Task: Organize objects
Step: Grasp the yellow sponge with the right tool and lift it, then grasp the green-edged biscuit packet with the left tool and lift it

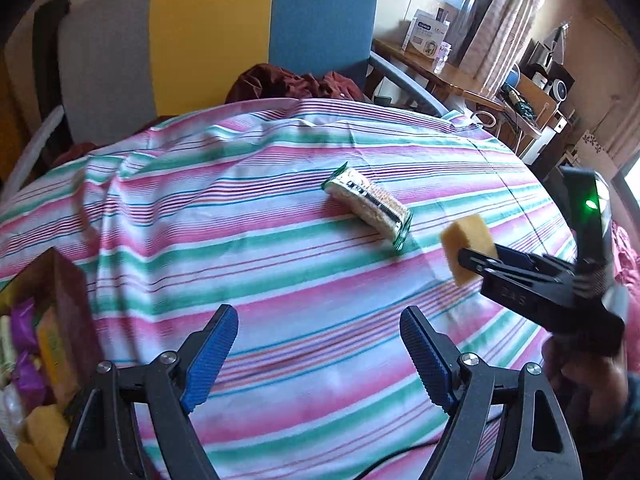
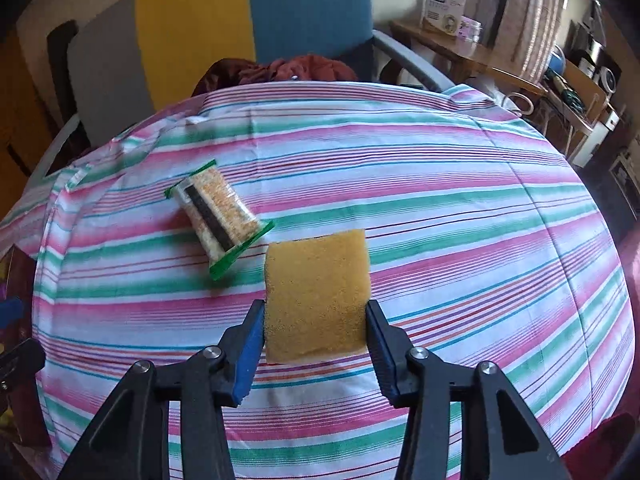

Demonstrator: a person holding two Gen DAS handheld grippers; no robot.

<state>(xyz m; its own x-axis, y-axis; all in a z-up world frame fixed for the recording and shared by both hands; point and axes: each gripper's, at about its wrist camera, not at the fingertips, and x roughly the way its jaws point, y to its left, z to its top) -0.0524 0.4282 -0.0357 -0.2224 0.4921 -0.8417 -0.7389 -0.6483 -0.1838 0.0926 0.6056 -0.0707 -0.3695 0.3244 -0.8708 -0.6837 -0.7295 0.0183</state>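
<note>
From your left wrist camera, your left gripper (image 1: 319,354) has its jaws wide apart, with nothing between them. It hangs over the striped cloth (image 1: 256,248). Out in front lies a wrapped snack pack (image 1: 367,206), flat on the cloth. To the right you can see your right gripper (image 1: 470,256), and it is pinching a yellow sponge (image 1: 466,246) that looks lifted off the cloth. At the far left edge sits a cardboard box (image 1: 66,288). It already has things in it: purple packets, and more yellow sponges show at its near side. So it looks like some of the tidying is done.

From your right wrist camera, your right gripper (image 2: 316,344) is closed on the yellow sponge (image 2: 318,292). One blue pad presses each side of it, and the sponge stands up between them. The snack pack (image 2: 218,216) lies on the striped cloth (image 2: 460,248) just up and to the left of the sponge, not touching it. A bit of the box (image 2: 18,268) peeks in at the far left edge.

What is left, as far as I can tell: the sponge in your right gripper probably needs to go in the box, and the snack pack is not yet picked up. Your empty left gripper is free for it. Apart from those two, no loose things show on the cloth.
</note>
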